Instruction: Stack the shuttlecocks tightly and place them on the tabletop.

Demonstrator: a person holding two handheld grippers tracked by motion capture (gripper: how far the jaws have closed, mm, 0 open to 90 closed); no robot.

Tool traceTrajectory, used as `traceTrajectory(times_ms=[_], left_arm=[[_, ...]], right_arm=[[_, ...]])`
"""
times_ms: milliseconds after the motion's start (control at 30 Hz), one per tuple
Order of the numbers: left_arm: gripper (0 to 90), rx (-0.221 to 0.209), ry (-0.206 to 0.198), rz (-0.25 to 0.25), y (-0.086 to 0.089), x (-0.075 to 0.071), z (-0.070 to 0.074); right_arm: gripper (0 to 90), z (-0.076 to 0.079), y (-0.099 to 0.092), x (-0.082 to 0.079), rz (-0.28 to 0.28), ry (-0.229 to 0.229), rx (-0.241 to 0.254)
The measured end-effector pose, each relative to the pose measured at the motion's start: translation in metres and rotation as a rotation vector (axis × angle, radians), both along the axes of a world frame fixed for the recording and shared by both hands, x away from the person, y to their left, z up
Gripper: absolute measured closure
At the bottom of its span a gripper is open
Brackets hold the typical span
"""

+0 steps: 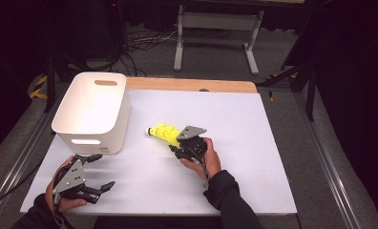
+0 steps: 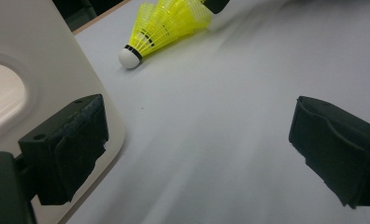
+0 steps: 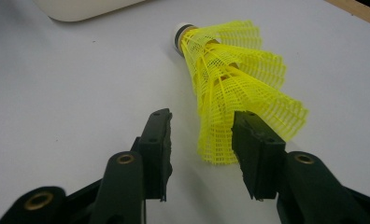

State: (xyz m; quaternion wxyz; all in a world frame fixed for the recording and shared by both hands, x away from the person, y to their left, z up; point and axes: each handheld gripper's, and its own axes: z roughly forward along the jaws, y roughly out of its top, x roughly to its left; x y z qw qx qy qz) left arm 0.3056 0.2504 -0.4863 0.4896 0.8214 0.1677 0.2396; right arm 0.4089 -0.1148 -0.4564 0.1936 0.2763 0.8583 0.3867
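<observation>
the stack of yellow shuttlecocks lies mid-bench, outside the white bin at the left edge. the right claw stands part-open around its skirt, not gripping; the left claw gapes empty. binning seems left.

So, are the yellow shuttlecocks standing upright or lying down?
Lying down. The stacked shuttlecocks rest sideways on the table, white cork tip pointing toward the white bin.

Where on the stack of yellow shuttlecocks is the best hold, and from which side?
Probably the wide skirt end of the shuttlecocks, approached from the right gripper side: the stack lies flat, white tip pointing toward the bin, and the springy mesh already sits between those jaws.
</observation>
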Motion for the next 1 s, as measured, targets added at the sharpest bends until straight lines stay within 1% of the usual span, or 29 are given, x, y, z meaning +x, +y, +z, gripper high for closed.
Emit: traceTrajectory(times_ms=[100, 200, 233, 300, 400, 433, 467, 500, 533, 567, 600, 667, 800, 900, 1000], left_arm=[[5.5, -0.001, -0.003, 0.003, 0.000, 0.000, 0.000], [5.5, -0.001, -0.003, 0.006, 0.000, -0.001, 0.000], [5.5, -0.002, -0.001, 0.006, 0.000, -0.001, 0.000], [5.5, 0.001, -0.004, 0.007, 0.000, -0.001, 0.001], [5.5, 0.000, -0.004, 0.008, 0.000, -0.001, 0.001], [5.5, -0.004, -0.005, 0.009, 0.000, -0.001, 0.001], [5.5, -0.003, -0.005, 0.009, 0.000, -0.001, 0.001], [5.5, -0.003, -0.005, 0.009, 0.000, -0.001, 0.001], [5.5, -0.001, -0.006, 0.008, 0.000, -0.002, 0.001], [5.5, 0.001, -0.010, 0.007, 0.000, -0.002, 0.001], [5.6, 0.006, -0.013, 0.007, 0.000, -0.002, 0.002], [5.9, 0.003, -0.004, 0.010, -0.001, -0.002, 0.001], [6.0, 0.002, -0.003, 0.011, -0.001, -0.002, 0.001], [6.1, 0.008, -0.005, 0.018, 0.000, -0.001, 0.001], [6.5, 0.012, -0.005, 0.025, -0.001, -0.001, 0.001]], right_arm=[[56.4, 0.005, -0.004, -0.006, 0.000, -0.012, 0.009], [55.6, 0.012, -0.007, -0.014, 0.001, -0.050, 0.011], [54.9, 0.014, -0.008, -0.016, 0.001, -0.057, 0.014], [52.7, 0.018, -0.010, -0.021, -0.002, -0.083, 0.011], [50.6, 0.022, -0.014, -0.025, 0.004, -0.097, 0.025], [49.4, 0.025, -0.016, -0.028, 0.006, -0.110, 0.035], [46.8, 0.030, -0.019, -0.033, 0.011, -0.137, 0.052], [46.8, 0.030, -0.019, -0.033, 0.011, -0.137, 0.052], [45.9, 0.032, -0.020, -0.035, 0.012, -0.147, 0.057], [43.0, 0.038, -0.023, -0.040, 0.008, -0.177, 0.067], [41.8, 0.040, -0.025, -0.042, 0.007, -0.184, 0.071], [39.5, 0.043, -0.028, -0.046, 0.007, -0.195, 0.074], [34.7, 0.050, -0.036, -0.055, -0.003, -0.212, 0.107], [31.3, 0.053, -0.041, -0.063, -0.007, -0.238, 0.112], [29.9, 0.055, -0.046, -0.068, -0.004, -0.259, 0.113]])
